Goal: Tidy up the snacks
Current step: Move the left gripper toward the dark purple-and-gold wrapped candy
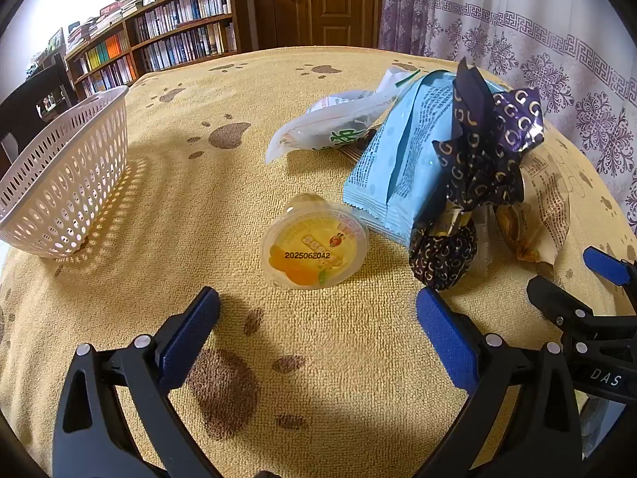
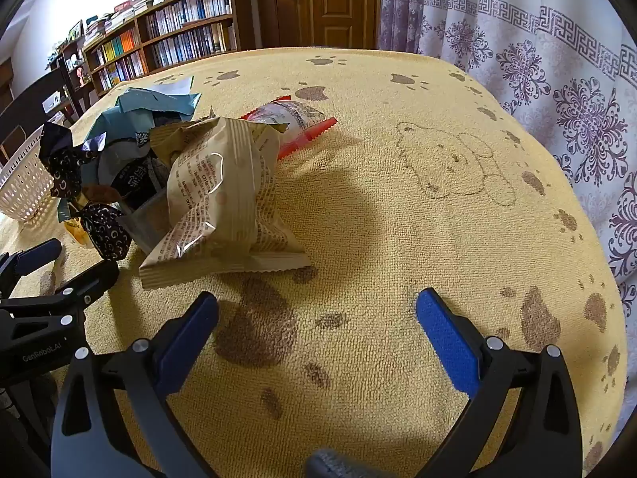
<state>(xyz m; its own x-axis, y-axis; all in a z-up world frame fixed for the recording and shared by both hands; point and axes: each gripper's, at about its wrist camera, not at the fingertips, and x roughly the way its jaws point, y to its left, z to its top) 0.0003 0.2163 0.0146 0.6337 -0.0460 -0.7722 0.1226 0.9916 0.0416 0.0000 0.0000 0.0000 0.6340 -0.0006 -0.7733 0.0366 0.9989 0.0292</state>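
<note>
Yellow paw-print tablecloth, snack pile mid-surface. Jelly cup dead ahead of left gripper, fingers spread, empty. Basket toward left edge. Right gripper spread too, tan packet off its left.

The white perforated plastic basket stands at the left of the yellow paw-print tablecloth. The round clear jelly cup lies right of it, well apart. Behind the cup lies the translucent white plastic bag. The light blue foil packet sits right of the cup, with the dark purple foil-wrapped sweets against it. The beige crinkled snack packet lies rightmost, the red-edged clear packet behind it.
</note>
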